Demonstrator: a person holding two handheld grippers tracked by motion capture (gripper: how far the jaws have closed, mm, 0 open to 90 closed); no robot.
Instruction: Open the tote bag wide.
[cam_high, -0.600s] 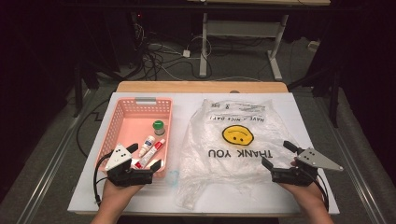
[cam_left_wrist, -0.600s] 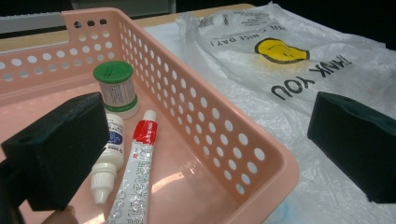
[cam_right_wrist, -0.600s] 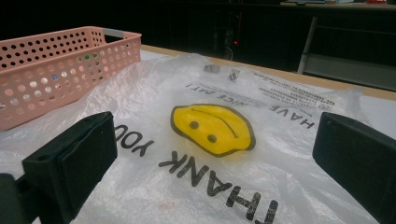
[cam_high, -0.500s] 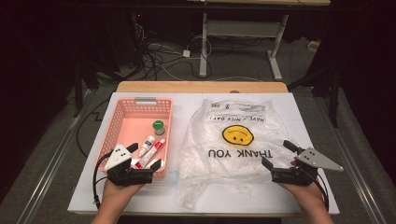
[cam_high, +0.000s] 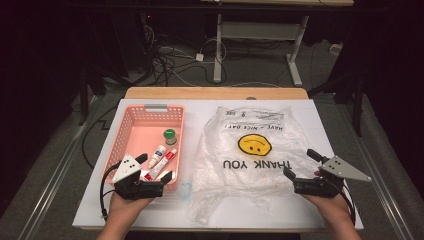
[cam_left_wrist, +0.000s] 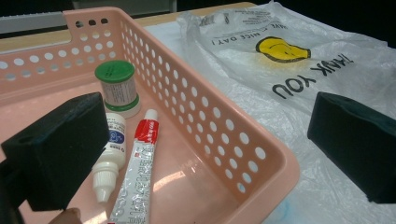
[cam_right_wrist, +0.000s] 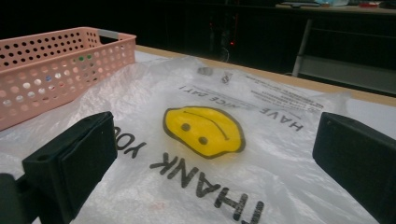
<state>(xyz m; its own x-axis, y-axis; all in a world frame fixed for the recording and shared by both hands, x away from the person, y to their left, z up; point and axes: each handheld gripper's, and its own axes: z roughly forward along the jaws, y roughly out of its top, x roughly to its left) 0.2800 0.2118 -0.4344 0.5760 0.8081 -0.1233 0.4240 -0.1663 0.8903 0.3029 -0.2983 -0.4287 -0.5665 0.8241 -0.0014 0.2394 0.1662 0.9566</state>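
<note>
Looking down from the high view, I hold my left tongs (cam_high: 152, 174) over the near end of the pink basket (cam_high: 131, 134), jaws spread wide with nothing between them. Just beyond those tongs, inside the basket, lie a red-and-silver tube (cam_high: 161, 164) and a small white dropper bottle (cam_high: 157, 156) side by side, and a little past them stands a green-capped jar (cam_high: 170, 136). My right tongs (cam_high: 301, 164) sit at the near right edge of the clear plastic bag (cam_high: 250, 165), also gaping wide and holding nothing. The bag lies flat on the white table (cam_high: 200, 210), between my two tongs, its yellow smiley face ahead and to the left of the right tongs.

From the left gripper view, my two black jaws stand far apart, one over the basket (cam_left_wrist: 224, 135) floor and the other beyond its wall, above the bag (cam_left_wrist: 299, 70). The tube (cam_left_wrist: 135, 177) and the dropper bottle (cam_left_wrist: 109, 158) lie touching each other just beside the jaw over the basket, and the jar (cam_left_wrist: 116, 88) stands upright behind them.

From the right gripper view, my jaws are wide apart and low over the bag (cam_right_wrist: 261, 154), with the smiley face and the printed lettering straight ahead between them. The basket (cam_right_wrist: 56, 65) stands off to the left, its wall just beside the bag's edge.
</note>
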